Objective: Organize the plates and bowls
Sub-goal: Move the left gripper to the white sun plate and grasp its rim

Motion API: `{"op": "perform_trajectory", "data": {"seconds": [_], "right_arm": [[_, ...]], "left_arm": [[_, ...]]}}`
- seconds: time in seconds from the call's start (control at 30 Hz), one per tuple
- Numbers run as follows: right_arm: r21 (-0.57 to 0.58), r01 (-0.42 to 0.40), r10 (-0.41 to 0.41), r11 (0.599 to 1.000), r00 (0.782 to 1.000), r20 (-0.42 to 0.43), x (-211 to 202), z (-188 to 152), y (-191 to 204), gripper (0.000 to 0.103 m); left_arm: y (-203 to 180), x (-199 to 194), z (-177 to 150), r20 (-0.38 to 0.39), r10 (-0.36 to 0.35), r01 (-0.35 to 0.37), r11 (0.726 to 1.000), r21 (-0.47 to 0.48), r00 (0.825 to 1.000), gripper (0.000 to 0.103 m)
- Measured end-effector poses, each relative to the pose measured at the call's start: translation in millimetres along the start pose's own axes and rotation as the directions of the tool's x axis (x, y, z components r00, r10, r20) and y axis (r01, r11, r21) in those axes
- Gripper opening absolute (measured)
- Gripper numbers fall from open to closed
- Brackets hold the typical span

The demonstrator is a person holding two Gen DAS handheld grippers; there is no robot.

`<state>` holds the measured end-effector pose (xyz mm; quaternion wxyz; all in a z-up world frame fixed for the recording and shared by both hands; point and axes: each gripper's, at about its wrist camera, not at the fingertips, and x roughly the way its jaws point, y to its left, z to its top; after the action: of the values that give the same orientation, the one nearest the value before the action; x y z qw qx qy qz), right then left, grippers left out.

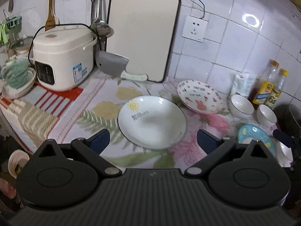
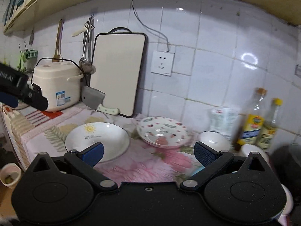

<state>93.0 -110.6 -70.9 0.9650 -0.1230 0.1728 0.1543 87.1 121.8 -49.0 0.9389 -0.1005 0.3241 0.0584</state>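
A white plate with a sun drawing (image 1: 152, 121) lies on the flowered cloth, just ahead of my open, empty left gripper (image 1: 153, 141). It also shows in the right wrist view (image 2: 97, 141). A strawberry-patterned plate (image 1: 200, 96) (image 2: 162, 131) sits behind it to the right. Two white bowls (image 1: 241, 104) (image 1: 266, 114) stand further right; one shows in the right wrist view (image 2: 214, 140). A blue plate (image 1: 254, 136) lies at the right edge. My right gripper (image 2: 148, 155) is open and empty above the cloth.
A rice cooker (image 1: 63, 56) stands at the back left, with a cleaver (image 1: 112, 64) and a cutting board (image 1: 141, 35) against the tiled wall. Oil bottles (image 1: 267, 82) stand at the right. Stacked dishes with a green strainer (image 1: 17, 79) sit far left.
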Motion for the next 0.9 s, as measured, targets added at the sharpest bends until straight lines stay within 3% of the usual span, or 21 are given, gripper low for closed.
{"op": "perform_trajectory", "data": {"seconds": [0.1, 0.17, 0.33, 0.4, 0.53, 0.67, 0.73, 0.8, 0.83, 0.87, 0.9], "right_arm": [[0.042, -0.049, 0.05, 0.998, 0.999, -0.015, 31, -2, -2, 0.103], [0.09, -0.108, 0.111, 0.99, 0.993, -0.03, 50, -5, -5, 0.103], [0.244, -0.192, 0.219, 0.951, 0.972, -0.089, 109, -18, -6, 0.101], [0.297, -0.201, 0.242, 0.933, 0.964, -0.109, 133, -24, -3, 0.099], [0.384, -0.206, 0.278, 0.9, 0.95, -0.143, 172, -39, 2, 0.088], [0.431, -0.204, 0.328, 0.879, 0.915, -0.236, 201, -50, 7, 0.07], [0.451, -0.201, 0.336, 0.869, 0.911, -0.24, 206, -54, 9, 0.065], [0.458, -0.191, 0.326, 0.868, 0.915, -0.236, 210, -57, 11, 0.059], [0.45, -0.188, 0.319, 0.873, 0.918, -0.237, 211, -57, 11, 0.051], [0.44, -0.183, 0.314, 0.879, 0.917, -0.246, 212, -56, 12, 0.045], [0.435, -0.173, 0.305, 0.884, 0.918, -0.254, 213, -55, 12, 0.032]], "left_arm": [[10, 16, 1, 0.085, 0.032, -0.031, 0.999, -0.008, 0.996, 0.101], [16, 31, 2, 0.098, 0.047, -0.047, 0.999, -0.001, 0.994, 0.101], [35, 87, -2, 0.045, 0.049, -0.048, 0.999, -0.015, 0.998, 0.101], [41, 111, -5, 0.017, 0.094, -0.093, 0.995, -0.02, 0.995, 0.101], [52, 155, -8, -0.069, 0.1, -0.102, 0.994, -0.025, 0.993, 0.1], [60, 186, -7, -0.162, 0.092, -0.096, 0.995, -0.016, 0.982, 0.073], [65, 199, -8, -0.204, 0.077, -0.087, 0.995, -0.04, 0.976, 0.063], [72, 210, -9, -0.237, 0.061, -0.079, 0.995, -0.067, 0.97, 0.047], [75, 214, -10, -0.246, 0.061, -0.082, 0.994, -0.077, 0.967, 0.041], [79, 218, -11, -0.267, 0.067, -0.093, 0.992, -0.088, 0.961, 0.026], [83, 219, -12, -0.273, 0.048, -0.081, 0.99, -0.112, 0.961, 0.026]]}}
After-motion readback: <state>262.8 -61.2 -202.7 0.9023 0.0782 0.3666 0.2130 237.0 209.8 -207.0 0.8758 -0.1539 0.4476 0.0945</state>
